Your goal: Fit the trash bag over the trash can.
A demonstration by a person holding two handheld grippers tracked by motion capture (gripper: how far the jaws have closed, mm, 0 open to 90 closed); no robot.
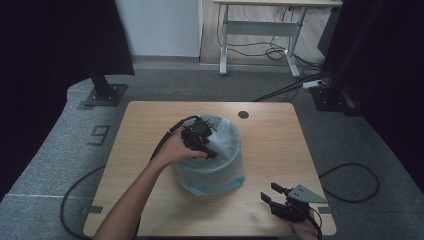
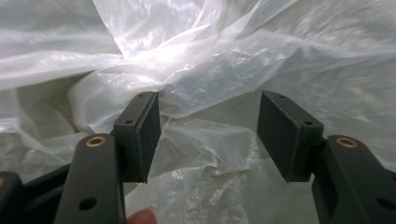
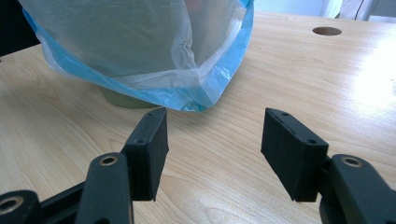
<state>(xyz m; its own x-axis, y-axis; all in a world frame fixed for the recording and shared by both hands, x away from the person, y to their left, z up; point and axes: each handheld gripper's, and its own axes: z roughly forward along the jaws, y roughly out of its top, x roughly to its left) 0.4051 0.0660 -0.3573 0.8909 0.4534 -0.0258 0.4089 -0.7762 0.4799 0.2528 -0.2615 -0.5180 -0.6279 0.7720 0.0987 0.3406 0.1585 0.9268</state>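
Evidently light, limp and slippery, the plastic bag (image 1: 220,150) lining the bin mid-bench is best pinched at a bunched fold; left claw (image 2: 208,135) and right claw (image 3: 212,149) gape empty.

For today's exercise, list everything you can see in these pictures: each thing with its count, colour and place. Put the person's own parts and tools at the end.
bin: one, pale green at its base, middle of the table
plastic bag: one, clear with a blue hem, lining the bin and draped down its outside
table: one, light wood, with a round hole near its far edge
desk: one, white legs, far back on the floor
cables: several, black, on the floor under the desk and beside the table
left gripper: one, black, jaws open, inside the bag at the bin's top
right gripper: one, black, jaws open, over the table's near right corner, holding nothing
left hand: one, reaching to the bin
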